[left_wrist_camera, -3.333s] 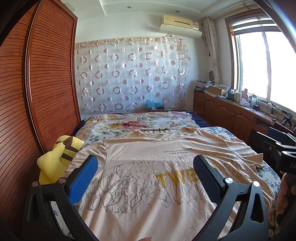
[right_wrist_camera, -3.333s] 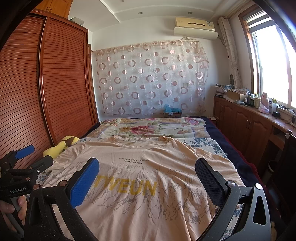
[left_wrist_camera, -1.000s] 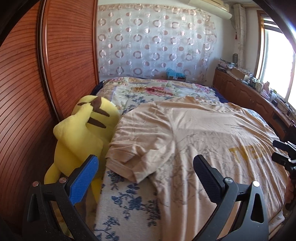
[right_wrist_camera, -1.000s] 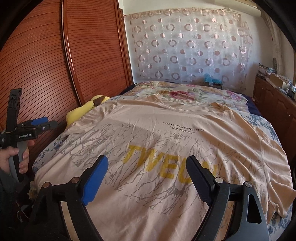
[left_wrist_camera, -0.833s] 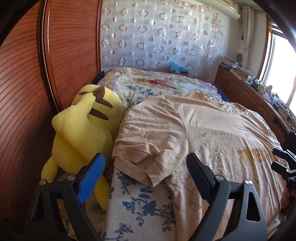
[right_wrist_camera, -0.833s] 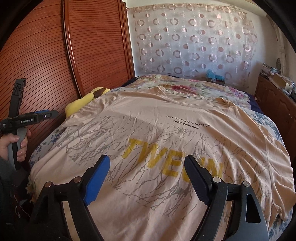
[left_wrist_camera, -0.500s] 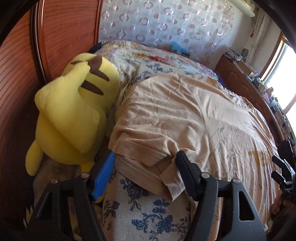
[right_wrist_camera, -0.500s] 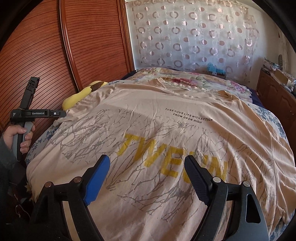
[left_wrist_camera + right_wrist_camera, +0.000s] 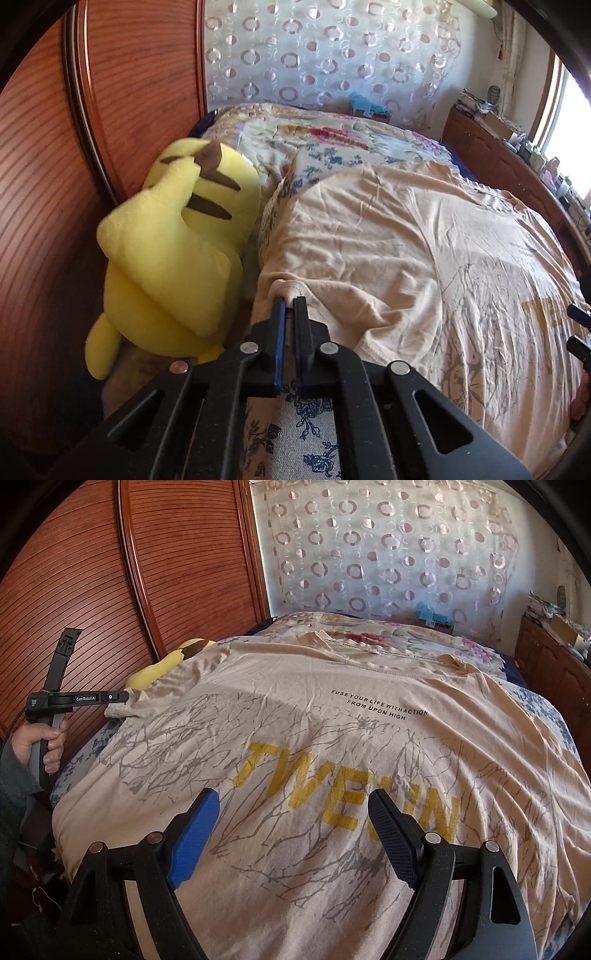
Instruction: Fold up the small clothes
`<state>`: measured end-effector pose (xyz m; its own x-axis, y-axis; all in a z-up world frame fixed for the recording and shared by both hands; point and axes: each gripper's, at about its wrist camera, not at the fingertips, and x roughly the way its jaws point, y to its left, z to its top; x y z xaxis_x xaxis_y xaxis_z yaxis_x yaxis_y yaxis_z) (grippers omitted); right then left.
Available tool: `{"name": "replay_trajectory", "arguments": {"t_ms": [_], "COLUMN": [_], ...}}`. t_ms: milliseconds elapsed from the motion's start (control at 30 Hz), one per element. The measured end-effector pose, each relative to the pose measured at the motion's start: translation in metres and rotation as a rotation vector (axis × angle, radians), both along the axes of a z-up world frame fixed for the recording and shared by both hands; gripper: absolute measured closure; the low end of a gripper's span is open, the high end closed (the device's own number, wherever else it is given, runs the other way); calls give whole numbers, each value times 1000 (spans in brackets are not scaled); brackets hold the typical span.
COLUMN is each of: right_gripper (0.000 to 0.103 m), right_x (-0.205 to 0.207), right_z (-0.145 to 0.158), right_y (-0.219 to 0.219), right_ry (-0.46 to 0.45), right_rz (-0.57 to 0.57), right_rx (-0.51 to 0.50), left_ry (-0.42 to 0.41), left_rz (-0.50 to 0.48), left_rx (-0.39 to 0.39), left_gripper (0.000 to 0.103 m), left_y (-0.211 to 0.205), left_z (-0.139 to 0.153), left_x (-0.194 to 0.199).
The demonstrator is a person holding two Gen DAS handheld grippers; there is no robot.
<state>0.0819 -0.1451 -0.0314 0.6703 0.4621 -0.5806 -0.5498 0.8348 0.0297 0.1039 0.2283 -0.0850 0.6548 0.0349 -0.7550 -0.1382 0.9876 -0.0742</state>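
Since half a second ago the left gripper (image 9: 290, 301) has closed its jaws on the hem of the sleeve (image 9: 295, 291) of the beige T-shirt (image 9: 424, 258), which lies spread on the bed (image 9: 295, 424); a yellow plush toy (image 9: 173, 251) sits just left of the pinch. From the right wrist view, the right gripper (image 9: 293, 814) hovers with jaws wide over the shirt's near hem, holding nothing. The shirt's long axis runs near to far, so the left gripper, nearer the sleeve, would likely carry it rightward across the chest.
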Motion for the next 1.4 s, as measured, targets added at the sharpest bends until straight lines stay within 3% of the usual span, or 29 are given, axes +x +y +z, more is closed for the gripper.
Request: {"name": "replay_trajectory", "arguments": {"t_ms": [200,400,600,733,800,833,900,967,1200,1400], "right_gripper": [19,19,19,19,19,19,19,19,19,19], "right_x": [-2,-6,-14,-14,-12,-12,-9,-6,4,19], "right_z": [1,3,3,5,7,8,10,12,22,27], "right_y": [-1,-4,-9,-13,-15,-16,-17,-16,1,28], "right_ry": [-4,-7,-22,-20,-24,-27,-35,-39,-67,-82], "right_rz": [1,2,-2,-8,-11,-12,-14,-13,19,80], "right_rx": [2,19,10,14,14,13,9,6,-13,-18], "left_ry": [-46,-61,-102,-103,-90,-83,-54,-13,93,55], "left_rz": [-73,-212,-324,-337,-336,-325,-305,-272,-178,-173], "left_rx": [37,17,25,36,31,28,35,45,22,22], "left_gripper": [99,99,98,80,63,56,55,40,27,22], "left_y": [-24,-84,-132,-132,-126,-124,-116,-102,-58,-56], "left_z": [27,51,71,75,71,66,53,35,-21,-26], "left_x": [12,42,33,25,20,17,14,12,4,-3]}}
